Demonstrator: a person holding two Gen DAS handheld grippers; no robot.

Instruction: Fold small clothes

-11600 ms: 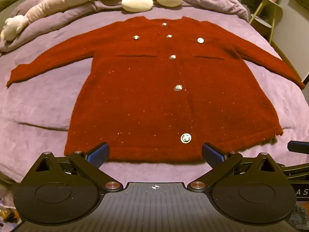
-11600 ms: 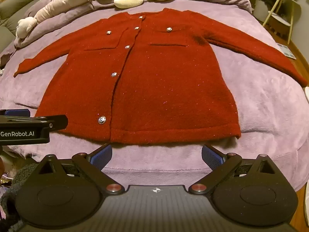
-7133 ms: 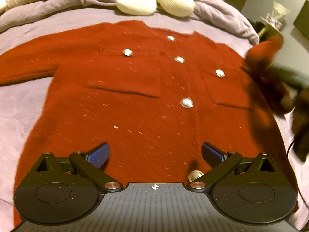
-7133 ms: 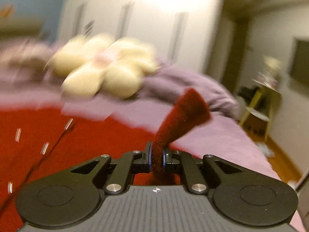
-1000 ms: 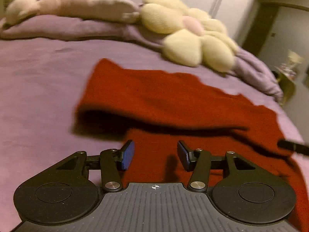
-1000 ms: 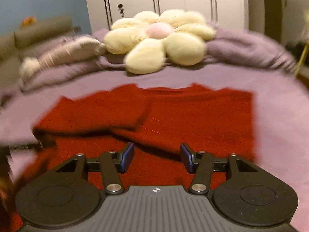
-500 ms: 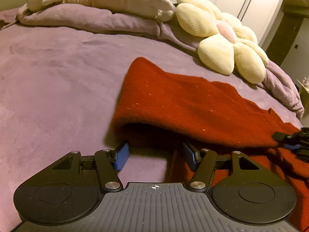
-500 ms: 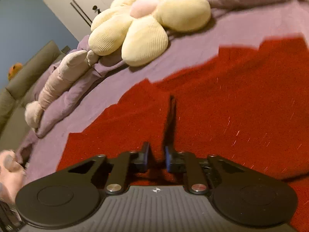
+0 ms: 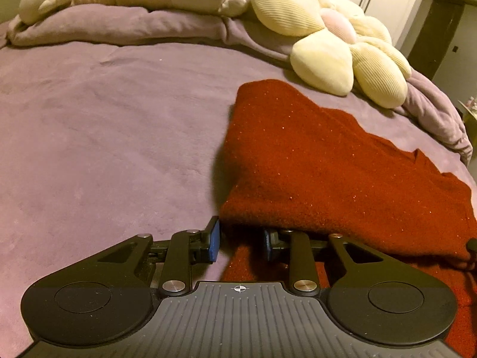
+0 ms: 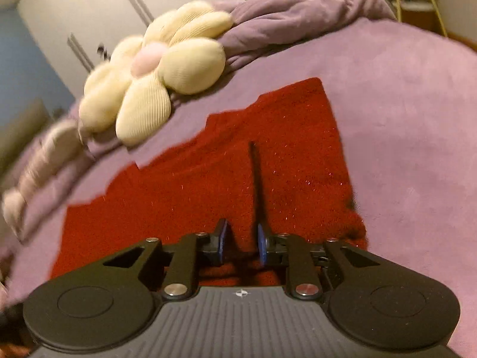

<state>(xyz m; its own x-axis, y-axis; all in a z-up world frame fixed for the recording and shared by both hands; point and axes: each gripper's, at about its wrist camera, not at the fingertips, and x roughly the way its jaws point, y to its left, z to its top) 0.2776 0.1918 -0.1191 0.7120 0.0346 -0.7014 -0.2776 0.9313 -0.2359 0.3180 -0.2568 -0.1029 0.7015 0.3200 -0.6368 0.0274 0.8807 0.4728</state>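
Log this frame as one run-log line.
stage: folding red cardigan on purple bed | left gripper: jaws open at folded edge | right gripper: jaws open over cardigan | flower pillow behind

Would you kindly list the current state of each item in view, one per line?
Red cardigan: partly folded, lying on the bed, buttons hidden.
Left gripper: fingers open, straddling the cardigan's folded edge.
Right gripper: fingers slightly apart around a raised fold.
Flower pillow: resting at the bed's head.

Both tongs [image 9: 241, 243] [image 10: 241, 246] low, jaws parted.
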